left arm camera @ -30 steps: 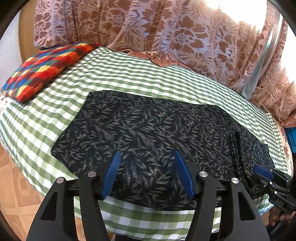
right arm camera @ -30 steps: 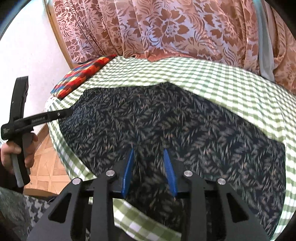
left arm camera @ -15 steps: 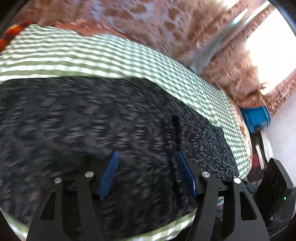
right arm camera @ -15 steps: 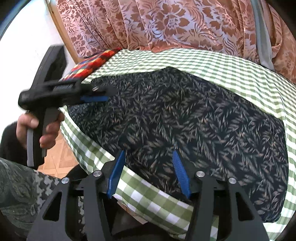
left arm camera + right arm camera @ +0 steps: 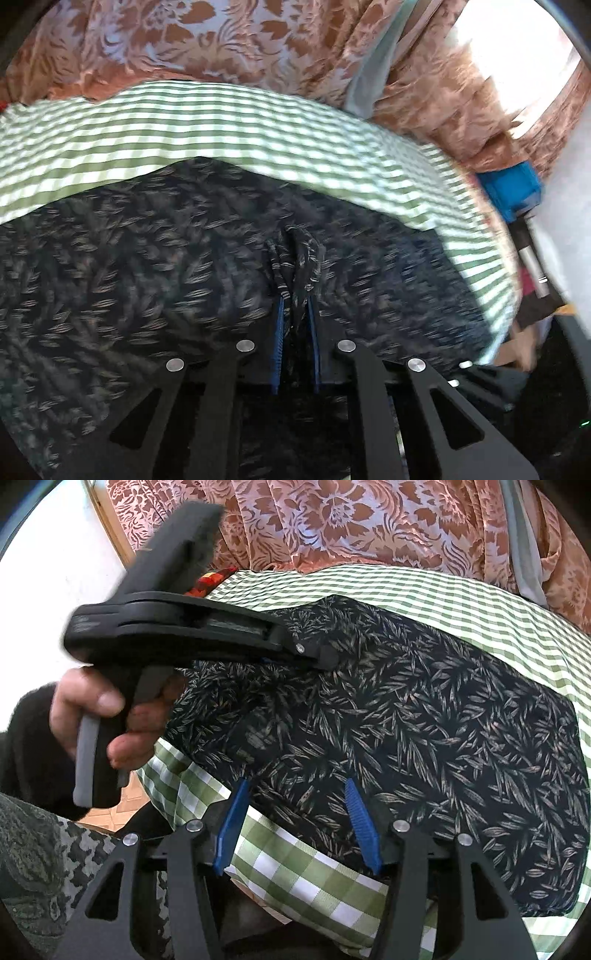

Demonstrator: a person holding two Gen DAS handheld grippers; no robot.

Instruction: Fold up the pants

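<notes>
Step in hand: taking hold of the dark leaf-print fabric pants (image 5: 424, 716) for a fold — judged early in the task, since the garment lies spread out nearly flat.
Left gripper (image 5: 295, 317): its blue ribbed fingers (image 5: 279, 332) are closing, almost together, with a bunched ridge of the pants cloth between them, rising toward 12 o'clock in the left wrist view.
Right gripper (image 5: 297, 812): blue fingers (image 5: 360, 823) stand apart, straddling the near hem of the pants where it meets the bed edge; nothing is clamped.
Hand pose: a bare hand (image 5: 107, 716) at 9 o'clock in the right wrist view wraps the left tool's grey trigger handle, the tool's nose pitched down onto the cloth.
Where the pants lie: spread across the green-and-white checked bed sheet (image 5: 461, 594), filling the middle of both views.
Next move calls for: the right fingers to shut on the hem, then both hands to lift together — I judge an uneven lift would skew the fold.
Far: a pink floral-patterned curtain (image 5: 351, 520) hangs at 12 o'clock.
</notes>
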